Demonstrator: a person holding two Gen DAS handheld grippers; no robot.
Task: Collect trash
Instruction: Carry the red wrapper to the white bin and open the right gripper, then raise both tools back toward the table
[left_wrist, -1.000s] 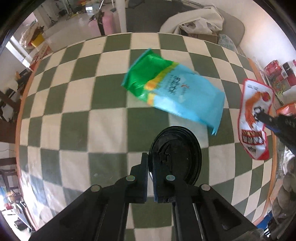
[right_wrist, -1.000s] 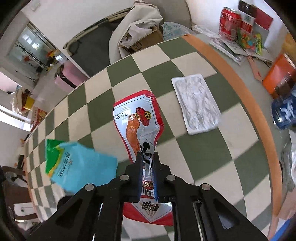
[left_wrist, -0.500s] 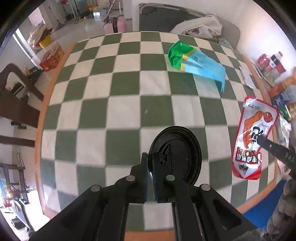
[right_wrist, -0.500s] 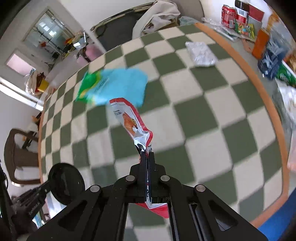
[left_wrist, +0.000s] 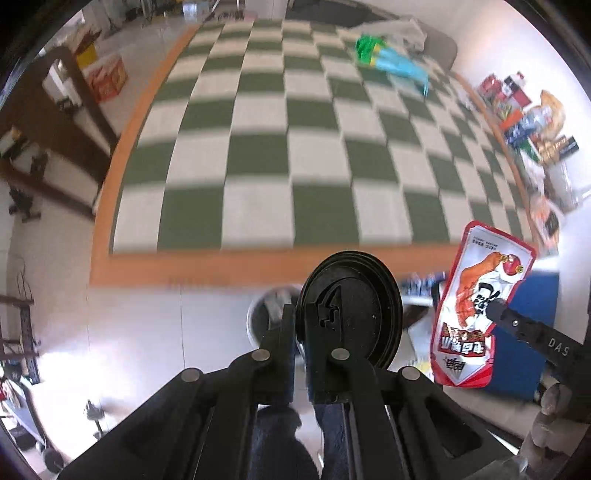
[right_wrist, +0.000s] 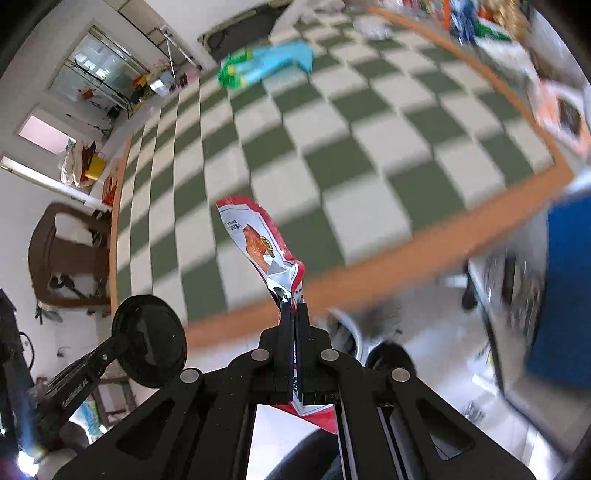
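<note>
**Inspector A:** Left wrist view: left gripper (left_wrist: 301, 332) clamps a black round lid (left_wrist: 351, 310). A white bin (left_wrist: 260, 317) sits on the floor directly beyond it, the lid partly hiding it.

**Inspector B:** Right wrist view: right gripper (right_wrist: 293, 321) pinches the red snack wrapper (right_wrist: 258, 240), long axis pointing away. The bin (right_wrist: 351, 332) lies just right of the fingertips; judged nearer the right gripper.

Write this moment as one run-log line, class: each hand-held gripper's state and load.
left hand-held gripper: shut on black lid | right hand-held gripper: shut on red snack wrapper | both past table edge | blue-green bag: on table
</note>
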